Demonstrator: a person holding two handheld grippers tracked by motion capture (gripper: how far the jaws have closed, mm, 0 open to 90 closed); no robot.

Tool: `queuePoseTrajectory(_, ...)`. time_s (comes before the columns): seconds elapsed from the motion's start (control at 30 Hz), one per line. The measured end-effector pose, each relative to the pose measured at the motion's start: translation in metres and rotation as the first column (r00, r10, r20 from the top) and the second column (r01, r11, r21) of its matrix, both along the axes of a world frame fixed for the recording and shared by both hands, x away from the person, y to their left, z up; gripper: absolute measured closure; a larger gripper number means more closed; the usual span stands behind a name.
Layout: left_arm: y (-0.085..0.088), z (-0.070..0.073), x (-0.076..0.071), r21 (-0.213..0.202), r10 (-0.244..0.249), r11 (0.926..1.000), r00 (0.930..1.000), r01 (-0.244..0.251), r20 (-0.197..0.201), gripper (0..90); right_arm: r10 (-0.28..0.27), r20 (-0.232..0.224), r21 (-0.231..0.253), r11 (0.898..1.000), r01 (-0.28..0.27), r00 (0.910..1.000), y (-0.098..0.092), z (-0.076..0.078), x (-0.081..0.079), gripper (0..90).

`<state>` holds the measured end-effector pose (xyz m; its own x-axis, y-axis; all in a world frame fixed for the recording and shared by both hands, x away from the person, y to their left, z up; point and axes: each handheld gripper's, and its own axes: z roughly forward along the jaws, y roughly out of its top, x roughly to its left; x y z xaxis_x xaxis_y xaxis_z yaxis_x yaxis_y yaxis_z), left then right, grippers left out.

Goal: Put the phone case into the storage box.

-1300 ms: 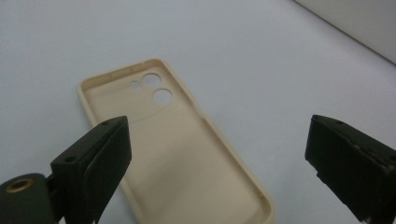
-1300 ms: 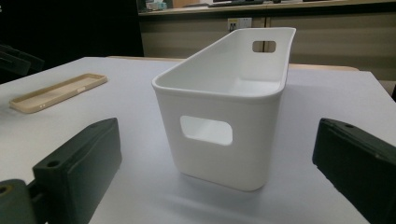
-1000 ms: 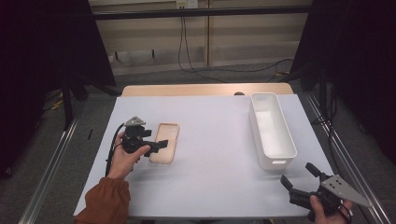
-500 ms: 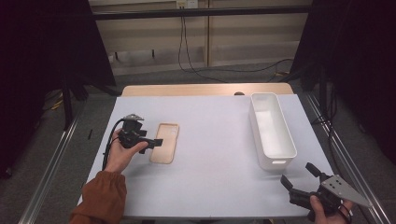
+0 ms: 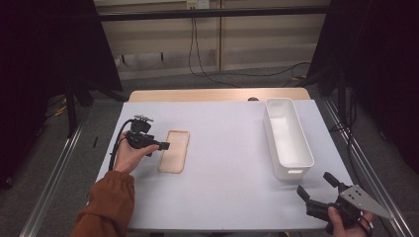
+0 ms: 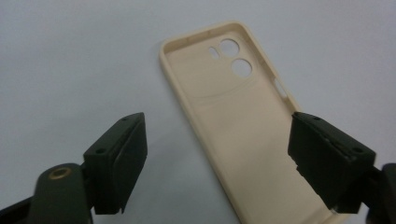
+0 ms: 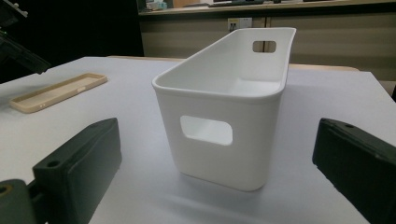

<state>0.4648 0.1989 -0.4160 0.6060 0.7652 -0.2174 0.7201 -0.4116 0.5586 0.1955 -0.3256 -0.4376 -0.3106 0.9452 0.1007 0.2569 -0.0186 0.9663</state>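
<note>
The white bin (image 5: 288,138) is left empty at the table's (image 5: 227,187) right side, faced by the idle, wide-open right gripper (image 5: 320,190). The beige phone case (image 5: 174,150) lies flat, hollow side up, at left-centre. It is approached by the left gripper (image 5: 162,146), whose jaws have just been closing, one above the case, nothing pinched. A thin, flexible wall could be missed or slid away if closed askew.

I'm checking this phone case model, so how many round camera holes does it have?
2. Both sit near one end of the beige phone case: the upper round hole closest to that end, the lower round hole just beneath it. A small slot beside them isn't counted.
</note>
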Motion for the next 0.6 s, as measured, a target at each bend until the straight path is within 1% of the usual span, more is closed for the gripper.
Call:
queuePoseTrajectory(0.03,0.000,0.000,0.001,0.003,-0.001,1.0000,1.0000,0.001,0.000,21.9,0.001,0.000,-0.001,1.000,-0.001,1.0000,0.000,0.000,0.000,1.0)
queuePoseTrajectory(0.1,-0.001,-0.001,0.004,0.015,-0.005,0.9999,0.9999,0.005,-0.013,25.8,0.001,0.000,-0.001,1.000,-0.001,1.0000,0.000,0.000,0.000,1.0)
queuePoseTrajectory(0.2,-0.003,-0.002,0.008,0.033,-0.015,0.9993,0.9995,0.016,-0.027,28.4,0.002,0.000,-0.002,1.000,-0.002,1.0000,0.000,0.000,0.000,1.0)
queuePoseTrajectory(0.27,-0.005,-0.002,0.010,0.049,-0.008,0.9988,0.9997,0.009,-0.022,29.5,0.003,0.000,-0.003,1.000,-0.003,1.0000,0.000,0.000,0.000,1.0)
queuePoseTrajectory(0.33,-0.006,-0.002,0.013,0.062,-0.014,0.9980,0.9998,0.015,-0.017,34.2,0.003,0.000,-0.002,1.000,-0.003,1.0000,0.000,0.000,0.000,1.0)
queuePoseTrajectory(0.37,-0.007,-0.002,0.013,0.066,-0.007,0.9978,0.9998,0.008,-0.017,34.7,0.003,0.000,-0.002,1.000,-0.003,1.0000,0.000,0.000,0.000,1.0)
queuePoseTrajectory(0.4,-0.008,-0.003,0.015,0.080,-0.007,0.9967,0.9998,0.009,-0.017,36.9,0.004,0.000,-0.002,1.000,-0.004,1.0000,0.000,0.000,0.000,1.0)
queuePoseTrajectory(0.43,-0.008,-0.003,0.015,0.091,-0.012,0.9957,0.9997,0.014,-0.020,38.5,0.004,0.000,-0.002,1.000,-0.004,1.0000,0.000,0.000,0.000,1.0)
queuePoseTrajectory(0.47,-0.008,-0.004,0.017,0.090,-0.015,0.9958,0.9995,0.017,-0.026,38.7,0.003,0.000,-0.001,1.000,-0.003,1.0000,0.000,0.000,0.000,1.0)
queuePoseTrajectory(0.5,-0.009,-0.005,0.017,0.095,-0.013,0.9954,0.9995,0.016,-0.028,41.7,0.003,-0.001,-0.001,1.000,-0.003,1.0000,0.000,0.000,0.000,1.0)
queuePoseTrajectory(0.53,-0.010,-0.007,0.018,0.105,-0.010,0.9944,0.9994,0.013,-0.033,43.1,0.003,-0.001,-0.001,1.000,-0.003,1.0000,0.000,0.000,0.000,1.0)
queuePoseTrajectory(0.57,-0.010,-0.008,0.018,0.105,-0.001,0.9944,0.9993,0.005,-0.037,44.0,0.004,-0.001,-0.001,1.000,-0.004,1.0000,0.000,0.000,0.000,1.0)
queuePoseTrajectory(0.6,-0.010,-0.010,0.020,0.111,-0.002,0.9938,0.9992,0.006,-0.040,44.9,0.004,-0.001,-0.001,1.000,-0.004,1.0000,0.000,0.000,0.000,1.0)
